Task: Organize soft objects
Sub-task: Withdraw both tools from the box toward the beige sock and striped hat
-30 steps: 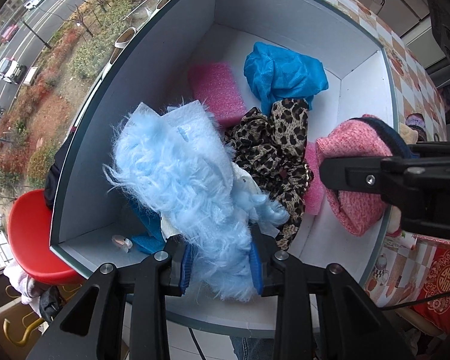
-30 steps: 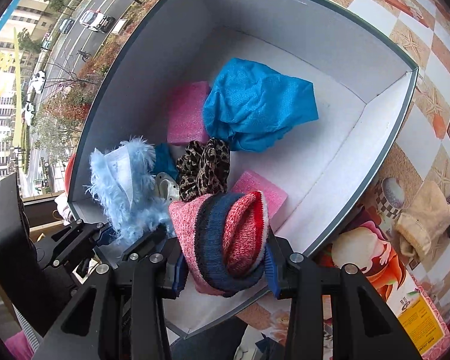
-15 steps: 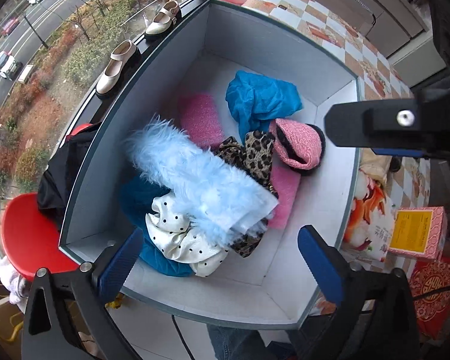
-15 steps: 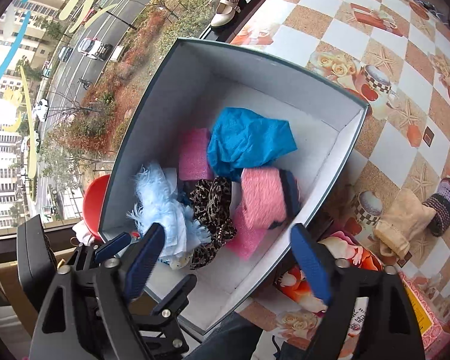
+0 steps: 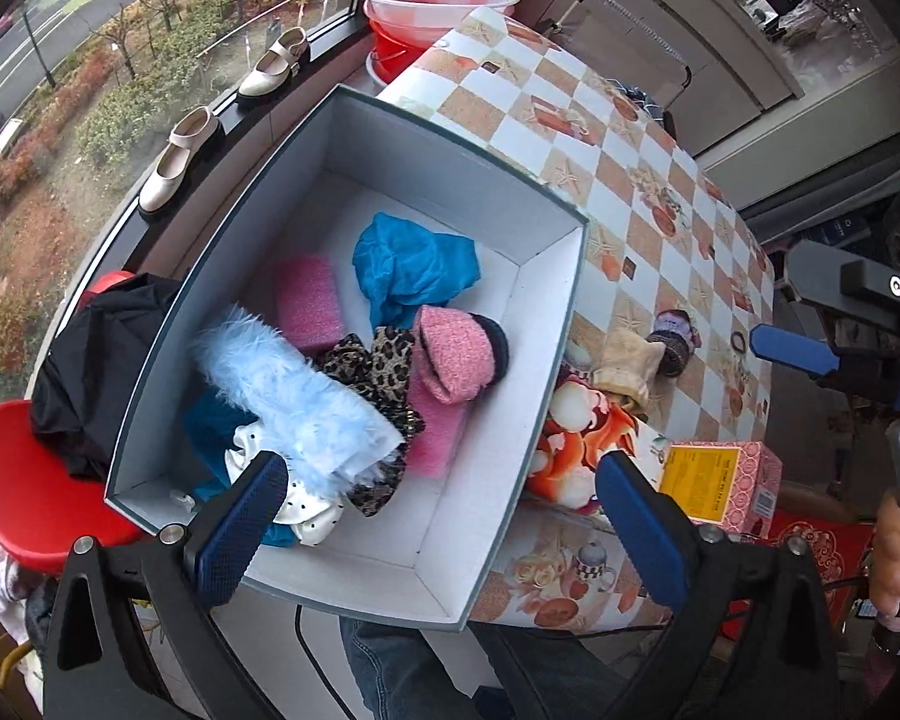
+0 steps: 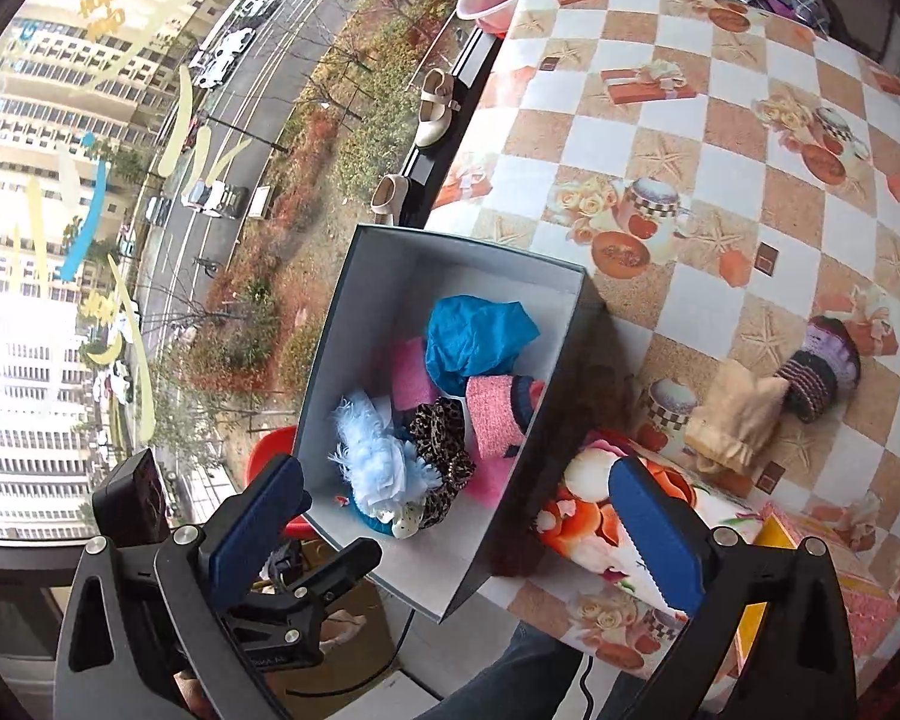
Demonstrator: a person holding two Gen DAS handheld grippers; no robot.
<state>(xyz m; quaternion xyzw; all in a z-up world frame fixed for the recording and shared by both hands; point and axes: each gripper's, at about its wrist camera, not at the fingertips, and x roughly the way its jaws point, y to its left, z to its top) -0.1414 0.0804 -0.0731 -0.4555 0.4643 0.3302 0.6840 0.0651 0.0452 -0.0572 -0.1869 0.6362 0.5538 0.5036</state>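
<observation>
Both drops done. Left gripper (image 5: 435, 507) gaped empty; right gripper (image 6: 453, 525) likewise, above box (image 6: 450, 585). Next: beige pouch (image 6: 729, 420) and purple sock (image 6: 822, 369), right centre; approach steeply, pinch mid-bulk.

The checkered table (image 6: 720, 138) bears the open box (image 6: 390, 564) below both grippers, with a beige pouch (image 6: 732, 420) and striped knit sock (image 6: 822, 369) off to their right.

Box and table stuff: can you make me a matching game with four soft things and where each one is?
Things:
1. pink knit hat
2. fluffy light-blue piece
3. beige sock
4. black cloth

Places:
A. on the checkered table
B. outside the box, over a red seat
C. in the box, atop a leopard-print cloth
D. in the box, against the blue crumpled cloth

Pairs: 1-D, 2-C, 3-A, 4-B
</observation>
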